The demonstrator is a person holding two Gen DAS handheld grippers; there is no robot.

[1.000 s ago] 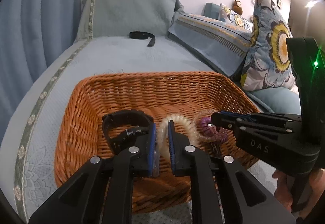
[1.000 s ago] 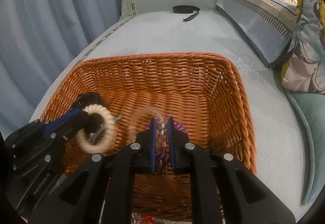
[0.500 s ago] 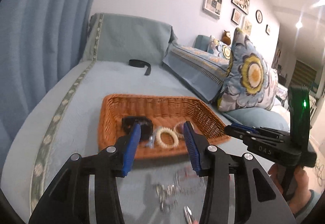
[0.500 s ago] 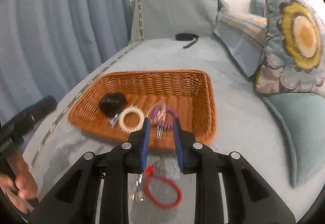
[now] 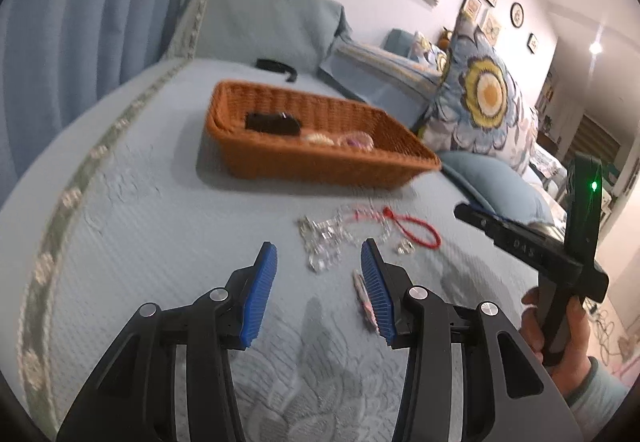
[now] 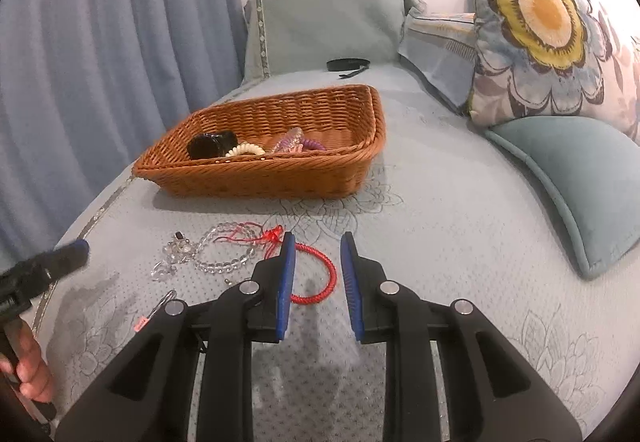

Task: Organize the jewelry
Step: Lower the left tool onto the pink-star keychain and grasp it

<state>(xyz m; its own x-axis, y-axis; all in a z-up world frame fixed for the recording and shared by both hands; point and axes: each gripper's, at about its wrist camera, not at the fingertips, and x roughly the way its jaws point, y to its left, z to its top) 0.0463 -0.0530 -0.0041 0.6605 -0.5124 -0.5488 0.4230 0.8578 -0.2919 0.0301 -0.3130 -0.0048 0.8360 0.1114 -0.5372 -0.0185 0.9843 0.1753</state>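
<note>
Jewelry lies in two places on the bed (image 6: 460, 242): some already sits in the wicker basket (image 6: 256, 177), and a loose cluster waits on the bedspread just short of my tools.

From my right tool (image 6: 316, 274), the red cord bracelet (image 6: 320, 278) lies directly ahead and slightly below, its loop partly between the blue pads (image 6: 286, 282). That tool is spread open and holds nothing. The clear bead strand (image 6: 224, 254) trails off to its left, tangled with red thread, its long run stretching left to right across my view.

My left tool (image 5: 318, 282) is also open and empty. The clear bead heap (image 5: 324, 238) sits straight ahead of its tips, with a small pink-and-silver clip (image 5: 362, 294) touching or just beside its right pad; I cannot tell which.

I judge the right hand nearer the red bracelet and the left nearer the beads.

Readable writing is scarce: I can make out only "DAS" on the side of the right tool in the left view.
</note>
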